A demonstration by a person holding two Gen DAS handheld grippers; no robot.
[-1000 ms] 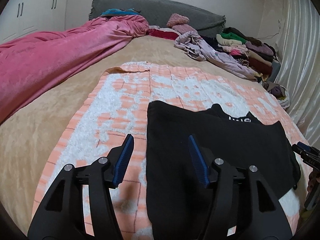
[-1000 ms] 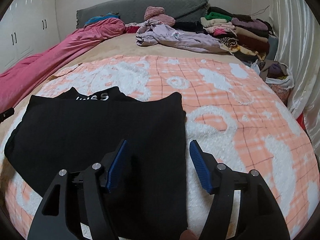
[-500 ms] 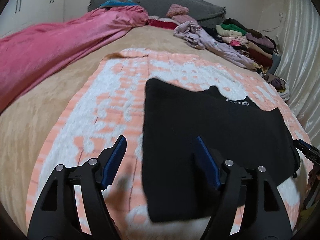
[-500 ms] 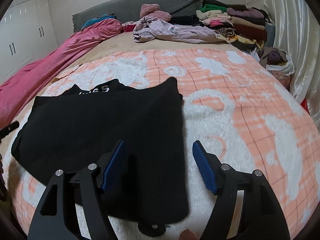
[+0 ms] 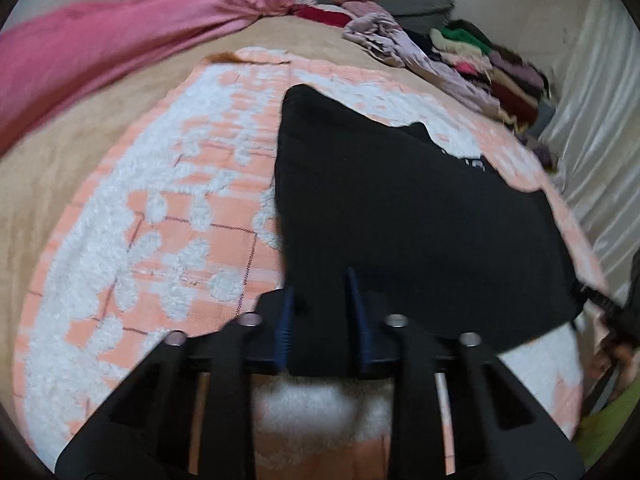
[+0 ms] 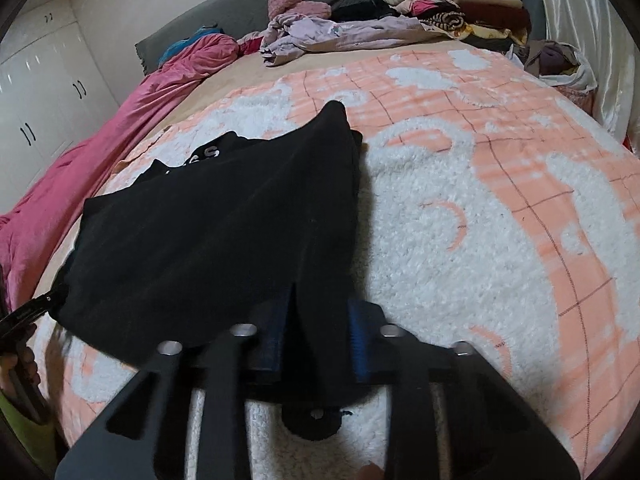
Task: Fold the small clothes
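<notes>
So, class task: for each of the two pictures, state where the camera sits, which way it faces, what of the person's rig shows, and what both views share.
Left wrist: sits on the left gripper, facing forward across the bed; it shows that gripper shut on the black garment, with the other gripper at the right edge.
Right wrist: sits on the right gripper, facing up the bed; it shows that gripper shut on the black garment's near hem.
Shared: the black garment, the peach-and-white blanket, the pink duvet and the clothes pile.

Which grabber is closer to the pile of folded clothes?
Right gripper: it holds the black garment's corner on the side toward the pile. Left gripper holds the opposite corner.
</notes>
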